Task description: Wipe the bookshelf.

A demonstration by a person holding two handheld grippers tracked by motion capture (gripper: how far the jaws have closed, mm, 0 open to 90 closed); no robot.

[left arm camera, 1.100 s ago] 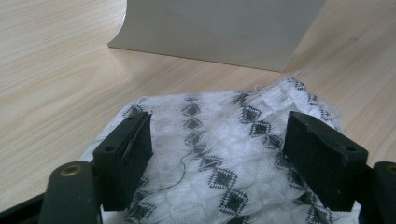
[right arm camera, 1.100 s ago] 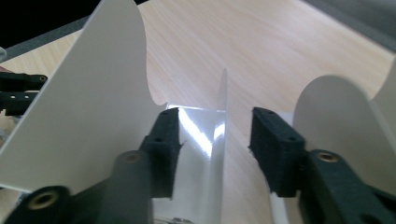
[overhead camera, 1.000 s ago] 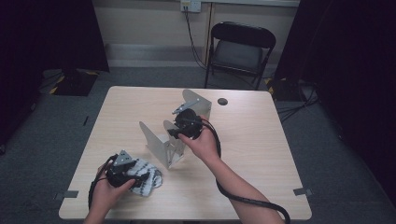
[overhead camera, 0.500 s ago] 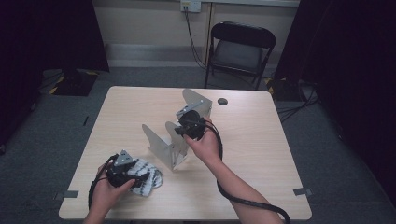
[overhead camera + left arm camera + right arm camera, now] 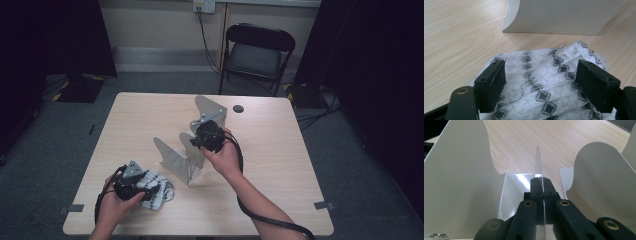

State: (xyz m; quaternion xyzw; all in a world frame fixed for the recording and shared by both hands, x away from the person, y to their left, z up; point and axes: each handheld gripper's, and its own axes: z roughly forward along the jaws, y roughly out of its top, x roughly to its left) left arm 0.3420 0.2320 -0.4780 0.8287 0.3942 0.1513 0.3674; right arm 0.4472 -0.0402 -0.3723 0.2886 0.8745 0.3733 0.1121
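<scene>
1. Near the middle of the surface (image 5: 280,150) stands a grey metal rack (image 5: 176,159) of upright, round-topped plates; the right hand-held gripper (image 5: 199,141) reaches into it from the right side.
2. Seen along the right gripper view, the right hand-held gripper's jaws have just been closing and now stand clamped together on a thin plate (image 5: 538,161) – it runs edge-on, straight up between the pads.
3. A broad plate (image 5: 461,177) rises to the left of that grip and a rounded one (image 5: 599,180) to the right, both well clear of the jaws; the shiny base of the rack (image 5: 520,183) lies below them.
4. Down at the front left of the surface, the left hand-held gripper (image 5: 150,190) rests over a white cloth (image 5: 159,190) with a dark diamond pattern.
5. Its jaws stand apart in the left gripper view, one pad (image 5: 496,82) on each side of the cloth (image 5: 544,82) – the fabric lies flat between them and spreads past both; whether the pads press on it cannot be told.
6. Just beyond the cloth, a curved-cornered grey plate (image 5: 559,15) of the rack stands on the wood, near the fabric's far edge but apart from it.
7. A small dark round disc (image 5: 238,108) sits toward the far edge of the surface, well apart from the rack, and a black folding chair (image 5: 257,55) stands on the floor behind.
</scene>
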